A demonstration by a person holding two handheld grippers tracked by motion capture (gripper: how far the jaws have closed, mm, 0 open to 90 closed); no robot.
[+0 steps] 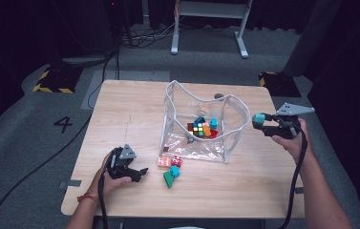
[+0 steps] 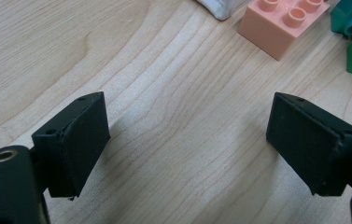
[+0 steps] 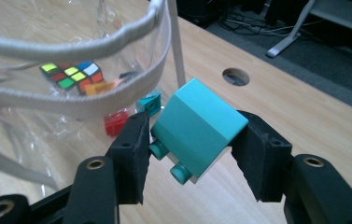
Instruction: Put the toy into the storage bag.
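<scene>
Right claw (image 3: 190,161) pinches a teal block (image 3: 197,135) between its two pads, the block tilted with its studs pointing down toward the camera. In the high view this claw (image 1: 263,123) hangs above the worktop (image 1: 120,114) just outside the right wall of a clear plastic bag (image 1: 230,143) with a white fabric rim. The rim stands between the block and the bag's inside — it curves across the right gripper view just beyond the block.

Inside the bag lie a puzzle cube (image 1: 197,129), an orange block (image 1: 206,130), red pieces and more teal pieces. A round hole (image 3: 235,76) in the worktop sits behind the held block.

Left claw (image 2: 187,140) is spread wide with nothing between its pads, resting low over bare wood near the front left of the worktop. Just beyond it lie loose pieces in front of the bag: a pink block (image 2: 281,25), a red block (image 1: 177,161), and a green block (image 1: 169,178) touching a small teal one.
</scene>
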